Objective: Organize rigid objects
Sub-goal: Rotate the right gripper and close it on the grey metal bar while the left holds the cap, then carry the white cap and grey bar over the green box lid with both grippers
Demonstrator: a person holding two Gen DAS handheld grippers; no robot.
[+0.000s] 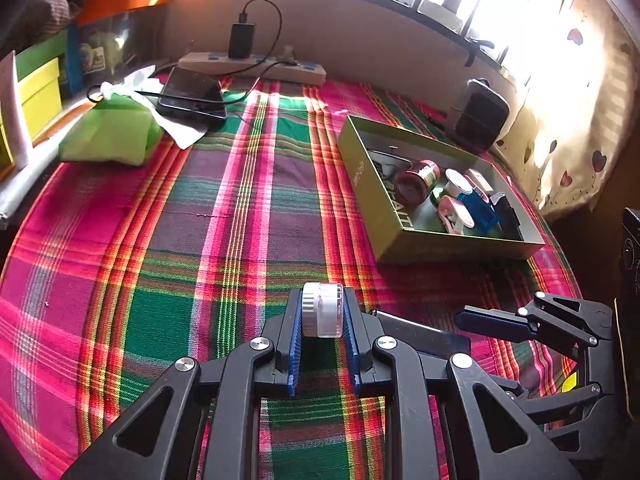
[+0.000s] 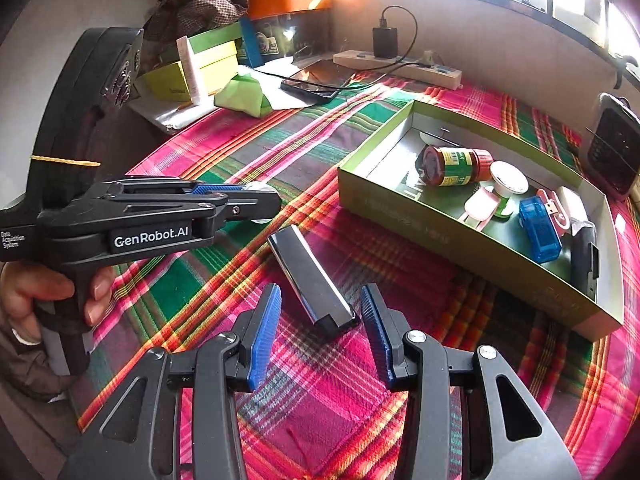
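We are pinching a small white-capped jar (image 1: 322, 310) in the left hand-held gripper (image 1: 322, 340); right hand-held gripper (image 2: 320, 338) spreading around the black bar (image 2: 310, 280). Shallow pinch risking slip before the green box (image 1: 404, 240).

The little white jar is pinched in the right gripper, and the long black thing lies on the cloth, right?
Not quite. The left gripper pinches the little white jar, as the left wrist view shows. The right gripper is open, holding nothing. The long black thing does lie on the cloth.
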